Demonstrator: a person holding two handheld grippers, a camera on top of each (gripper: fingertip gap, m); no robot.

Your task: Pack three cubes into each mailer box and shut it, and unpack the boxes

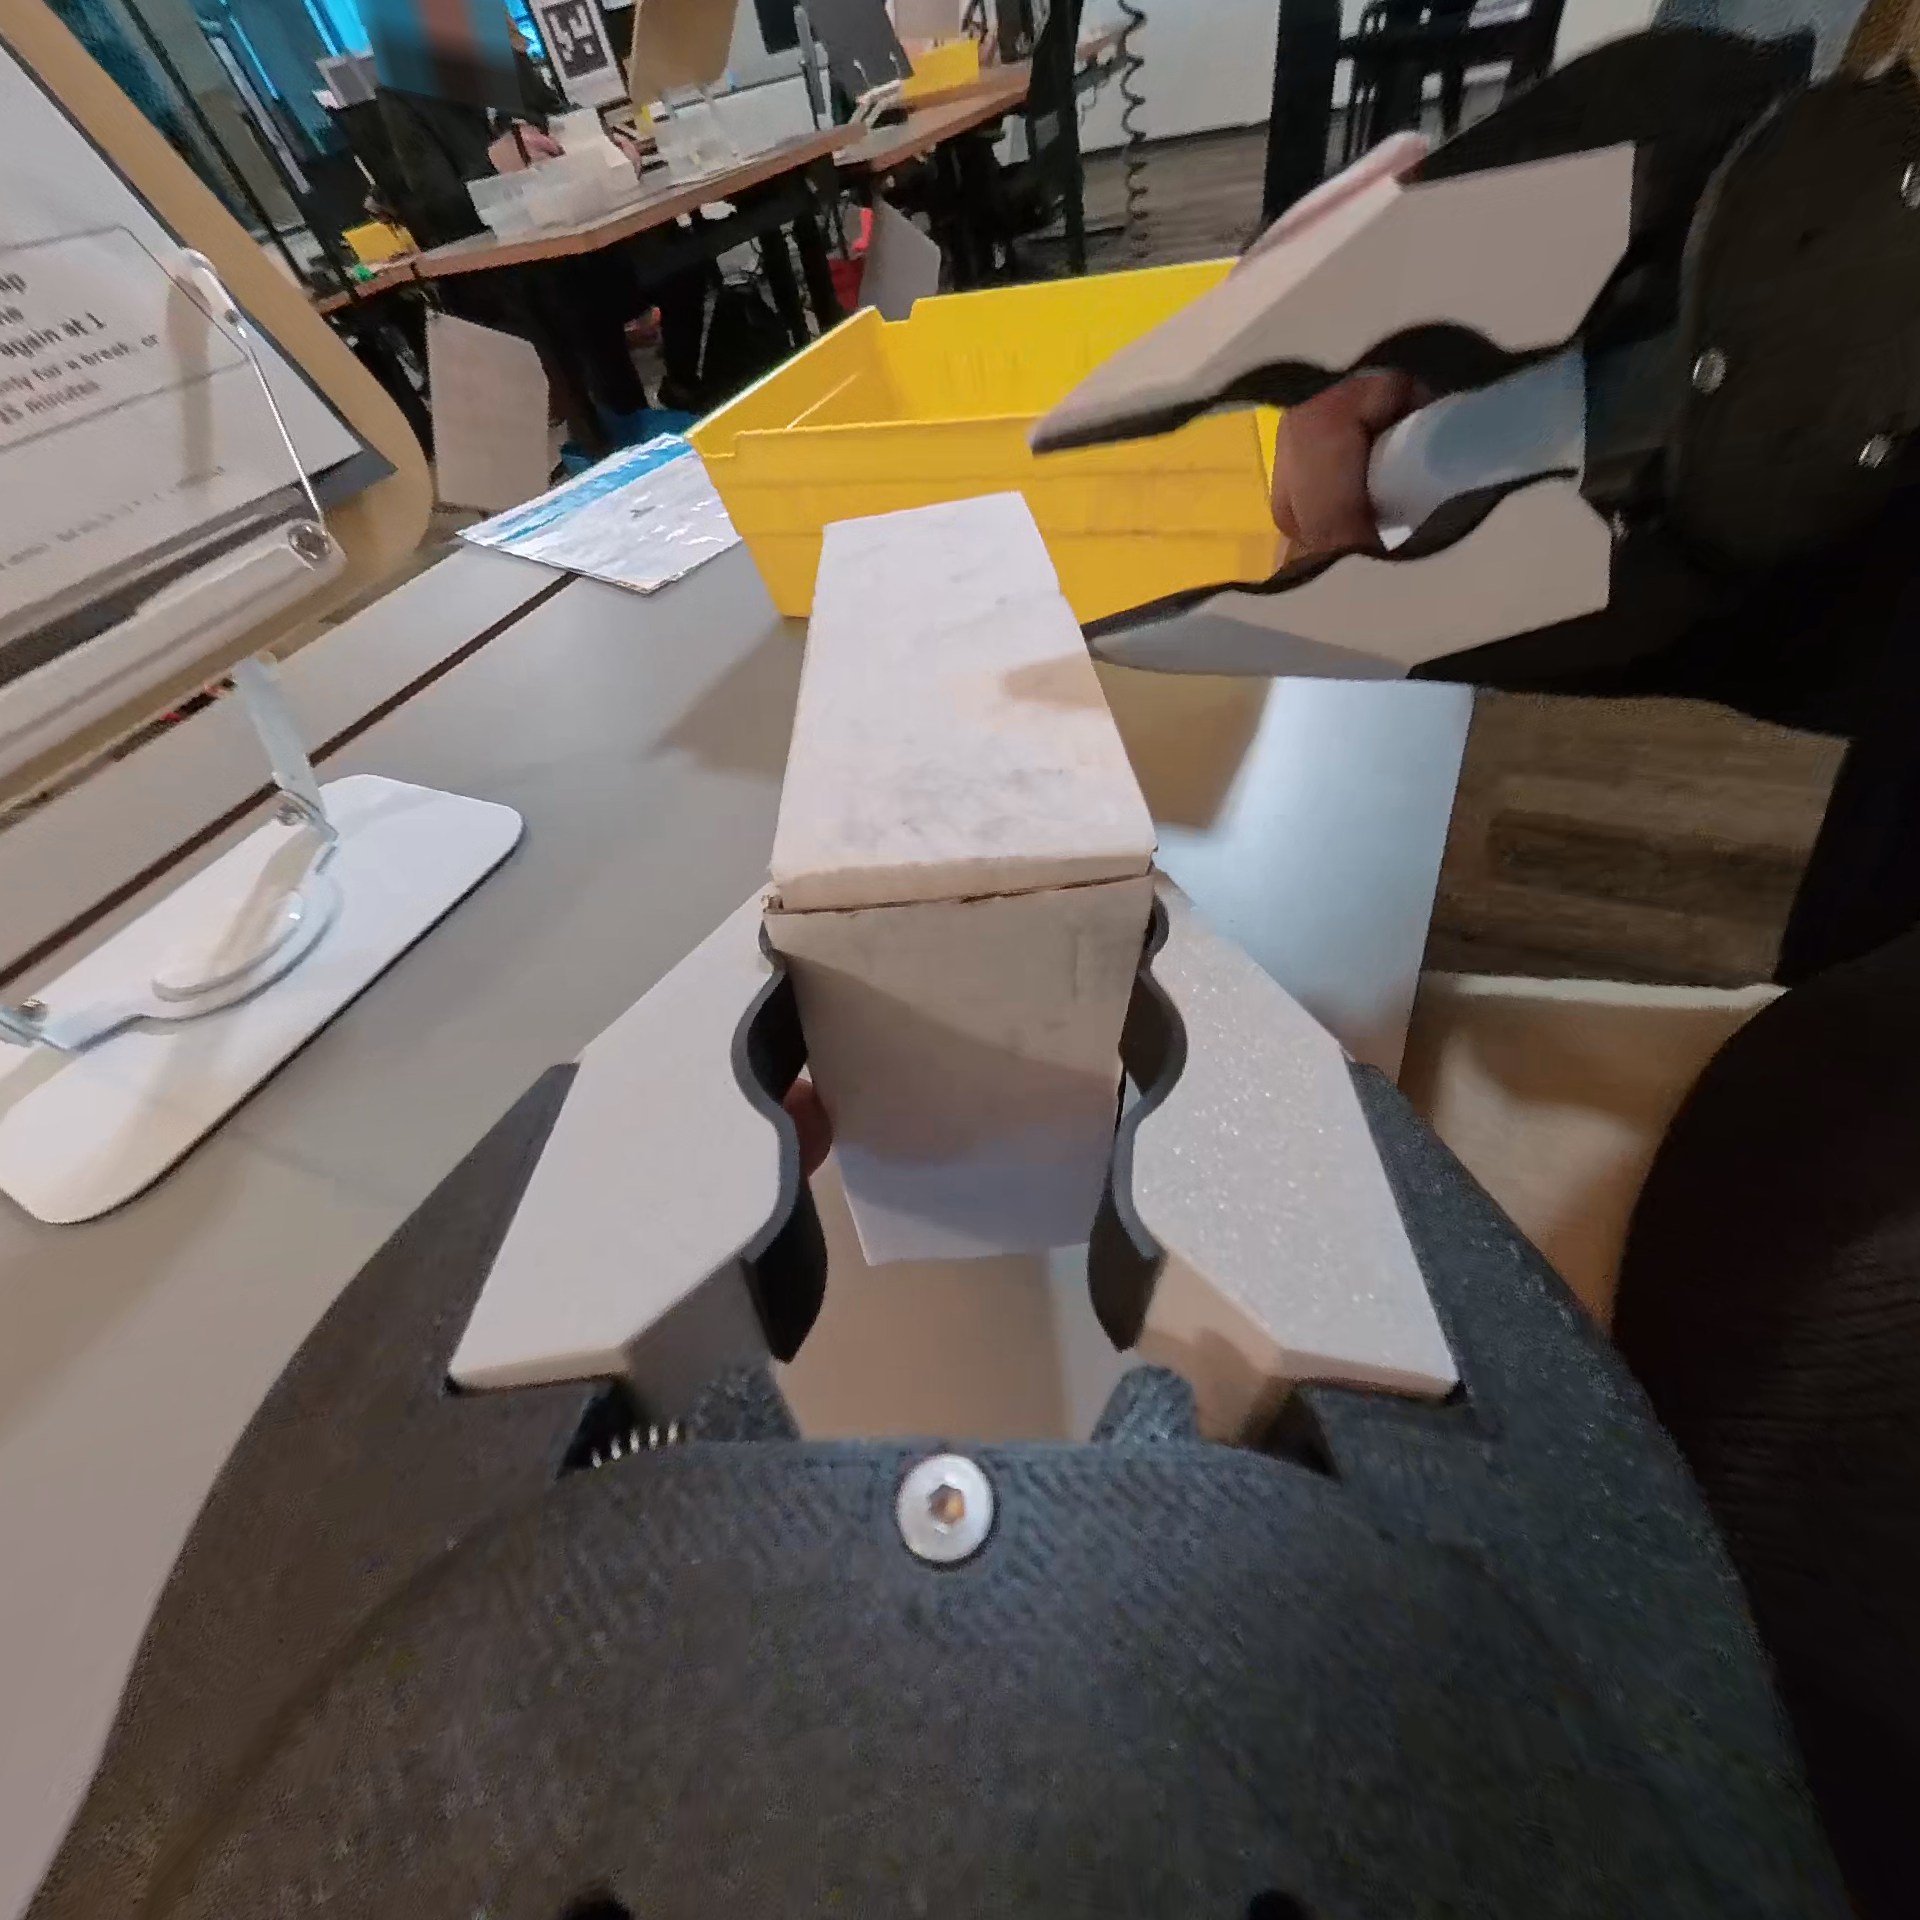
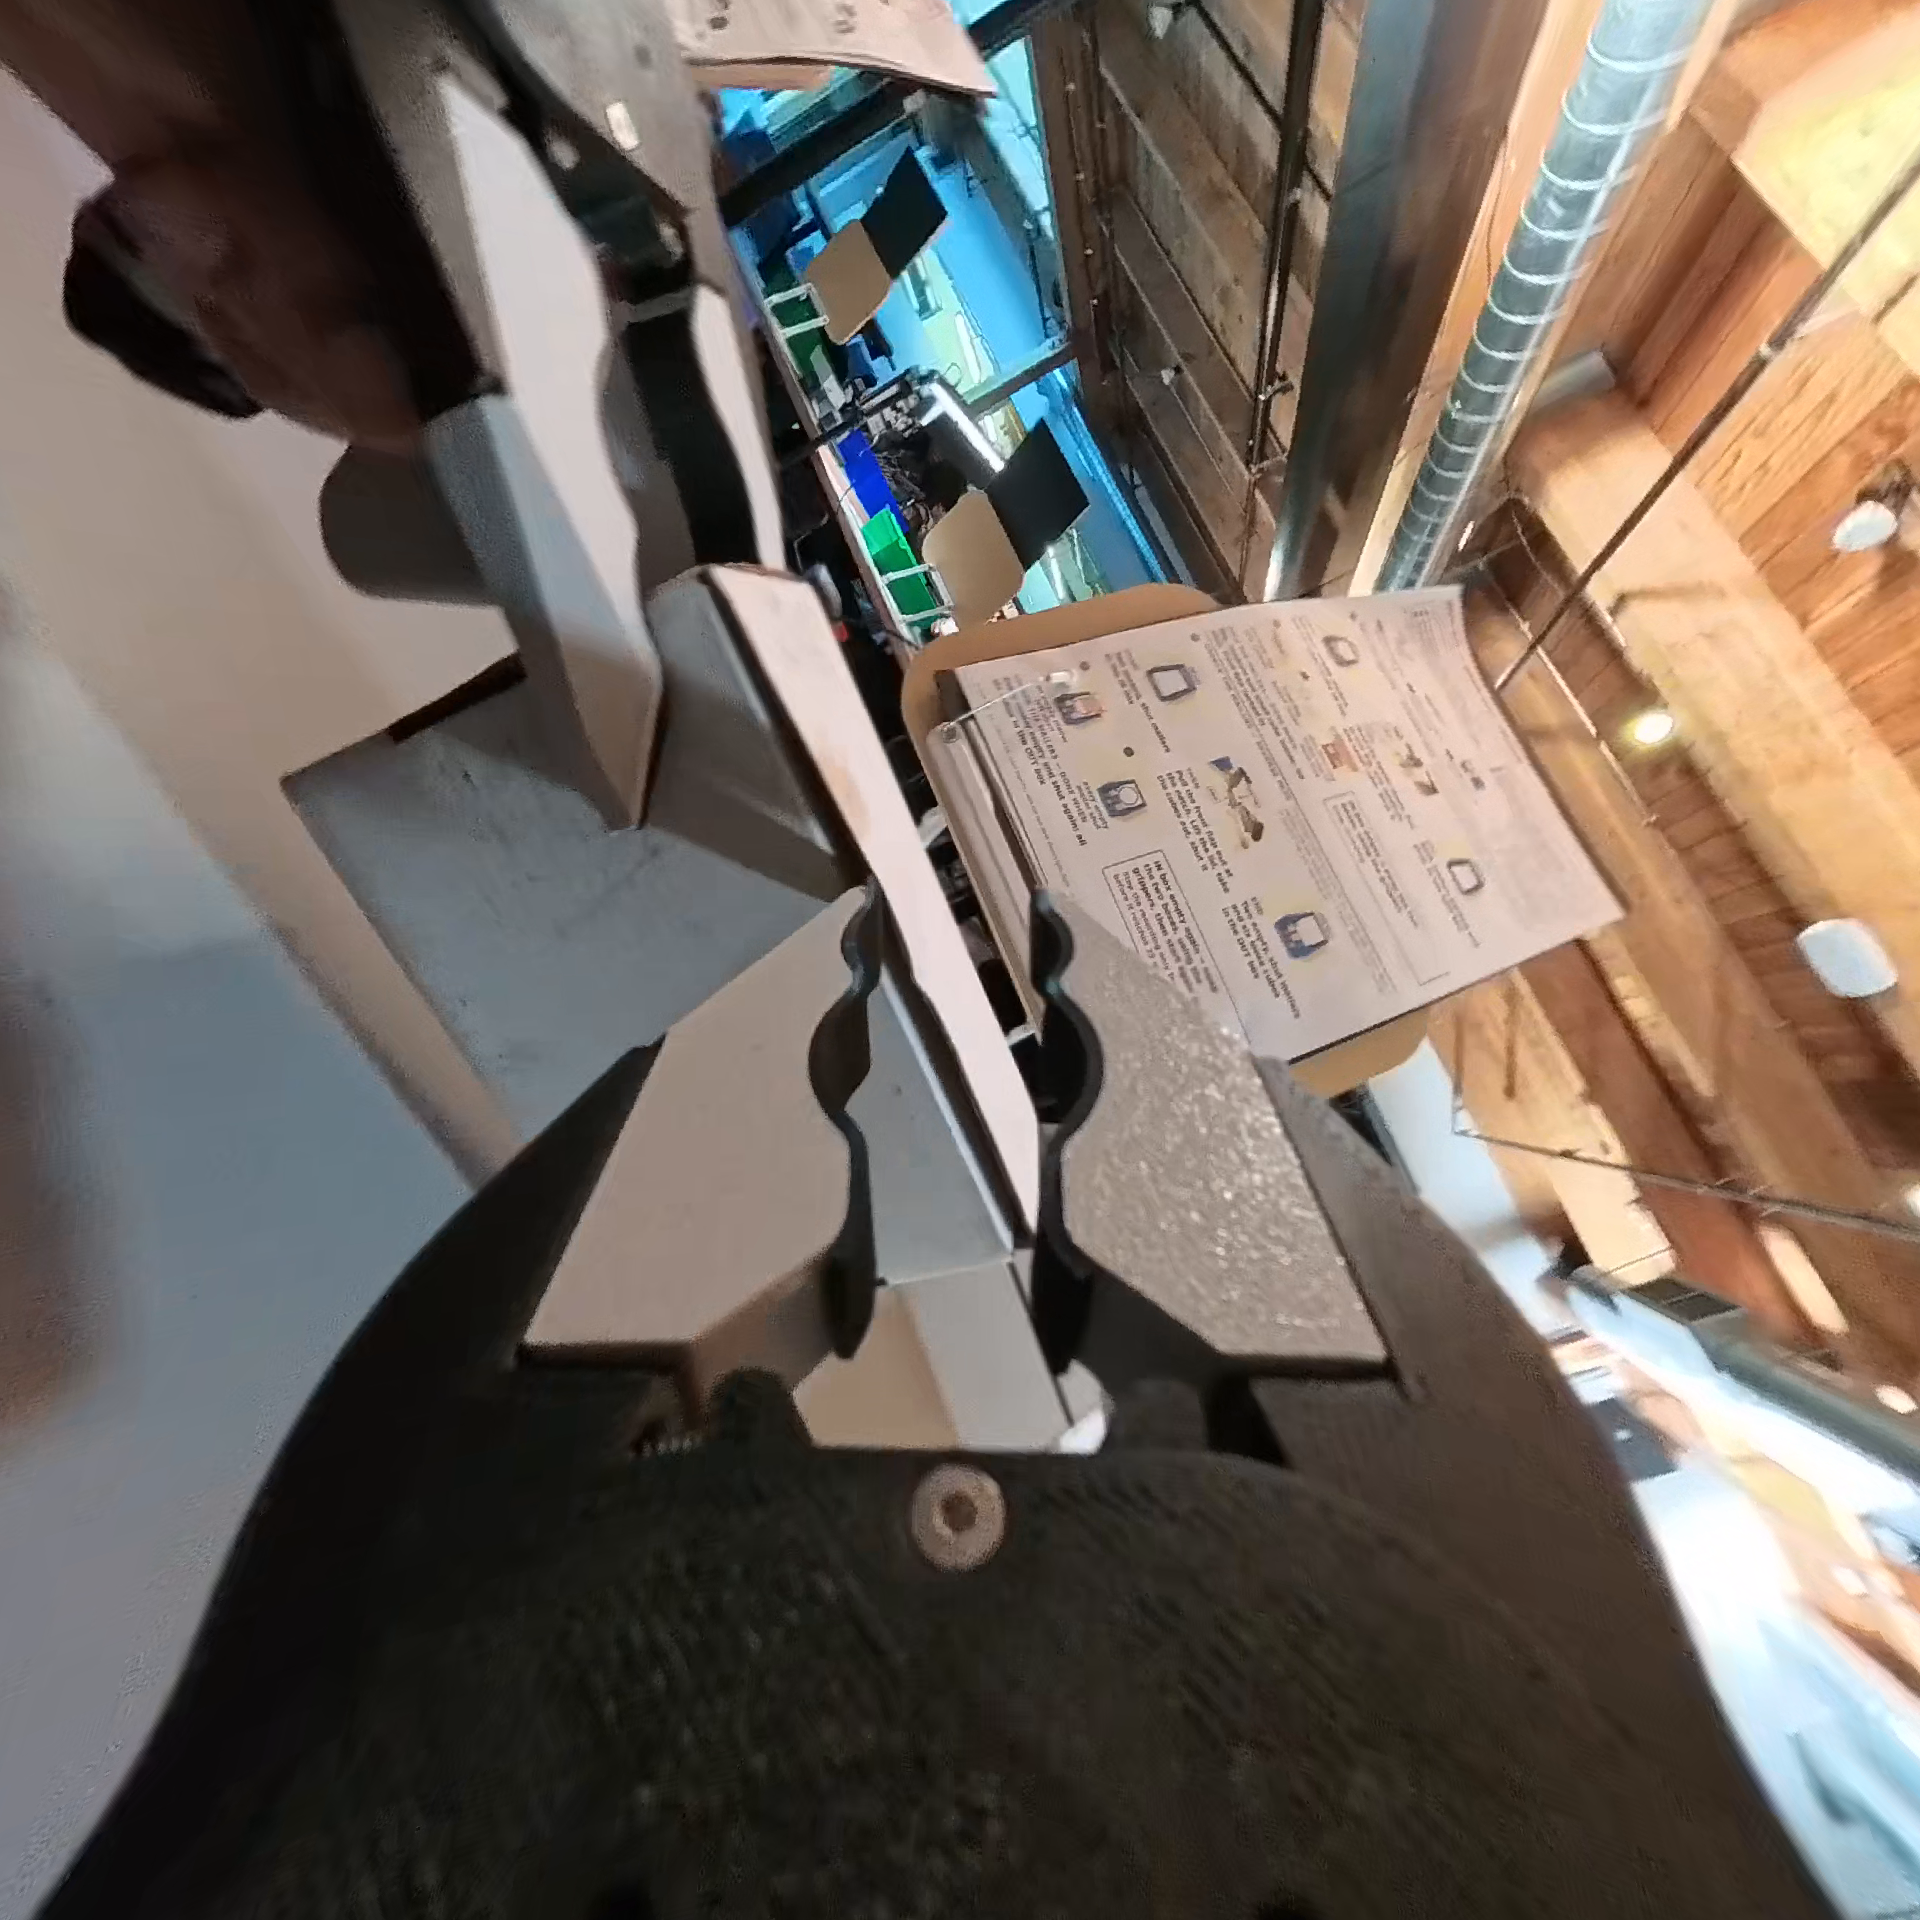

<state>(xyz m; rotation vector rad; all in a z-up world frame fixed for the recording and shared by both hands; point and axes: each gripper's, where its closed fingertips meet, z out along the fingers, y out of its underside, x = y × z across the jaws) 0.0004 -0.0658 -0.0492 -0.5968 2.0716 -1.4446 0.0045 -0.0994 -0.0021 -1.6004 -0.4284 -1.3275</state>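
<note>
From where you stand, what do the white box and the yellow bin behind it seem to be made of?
The white box looks like matte cardboard: thin folded panels, a raw brownish edge at the lid seam, scuffs and smudges on top. The yellow bin looks like moulded plastic: smooth, slightly glossy walls with a rolled rim. Neither can be confirmed by sight alone.

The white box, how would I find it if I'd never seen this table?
Start at the grey table and find the big yellow bin at its far edge. Just in front stands the white box, long, scuffed and closed, pinched at its near end by the left tool. Nothing else there is a closed white carton.
</note>
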